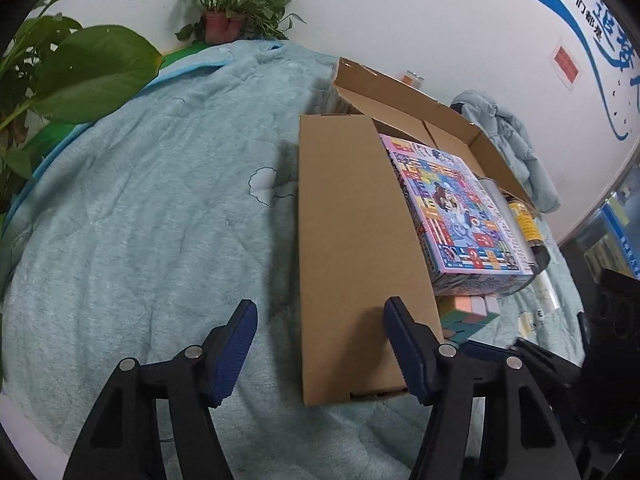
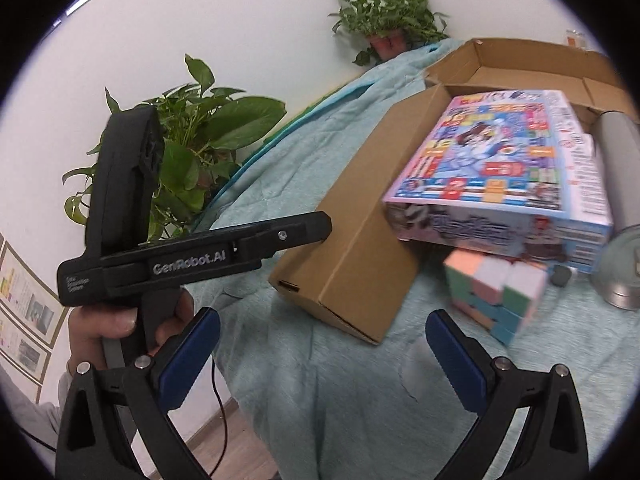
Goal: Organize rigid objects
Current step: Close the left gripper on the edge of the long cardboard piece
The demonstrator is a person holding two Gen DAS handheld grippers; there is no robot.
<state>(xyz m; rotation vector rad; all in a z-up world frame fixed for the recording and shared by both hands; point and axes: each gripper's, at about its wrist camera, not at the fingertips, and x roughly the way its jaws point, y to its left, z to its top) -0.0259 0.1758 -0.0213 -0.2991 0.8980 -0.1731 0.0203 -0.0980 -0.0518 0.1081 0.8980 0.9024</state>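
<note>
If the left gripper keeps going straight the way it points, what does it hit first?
Probably the long flap of the cardboard box; the open left gripper aims at its near left edge, with the blue blanket beneath. Depth is unclear, so it may meet the blanket first.

Open brown cardboard box (image 1: 360,248) on teal blanket, flaps folded out. Colourful flat game box (image 1: 456,208) lying tilted across box opening, one end jutting past the edge. Pastel puzzle cube (image 2: 496,292) on blanket just below that end, slightly blurred, upright.
</note>
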